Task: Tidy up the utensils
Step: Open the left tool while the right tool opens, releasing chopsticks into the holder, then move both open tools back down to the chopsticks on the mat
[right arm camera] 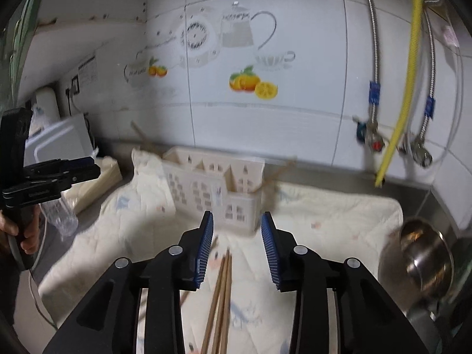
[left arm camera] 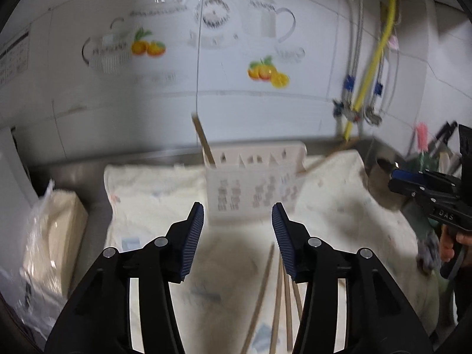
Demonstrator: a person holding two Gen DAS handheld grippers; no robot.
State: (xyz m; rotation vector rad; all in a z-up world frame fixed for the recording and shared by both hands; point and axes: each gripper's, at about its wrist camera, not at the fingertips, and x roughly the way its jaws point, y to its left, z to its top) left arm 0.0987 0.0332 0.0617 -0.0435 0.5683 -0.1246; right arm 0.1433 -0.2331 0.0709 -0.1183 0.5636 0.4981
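A white perforated utensil holder (left arm camera: 253, 188) (right arm camera: 218, 188) stands on a cream cloth (left arm camera: 153, 200) (right arm camera: 324, 215), with a wooden chopstick (left arm camera: 203, 141) leaning out of it. Several wooden chopsticks (left arm camera: 280, 295) (right arm camera: 221, 292) lie loose on the cloth in front of it. My left gripper (left arm camera: 237, 218) hovers open just short of the holder, nothing between its blue pads. My right gripper (right arm camera: 237, 227) is open too, above the loose chopsticks, and holds nothing. Each gripper shows at the edge of the other's view, the right gripper (left arm camera: 396, 178) and the left gripper (right arm camera: 91, 166), each with a hand on its grip.
A steel bowl (right arm camera: 421, 259) sits at the right by the cloth. A plastic-wrapped cream package (left arm camera: 53, 230) and a clear plastic bottle (right arm camera: 60, 215) lie at the left. Tiled wall behind, with a yellow hose (right arm camera: 404, 88) and valves (right arm camera: 374, 141).
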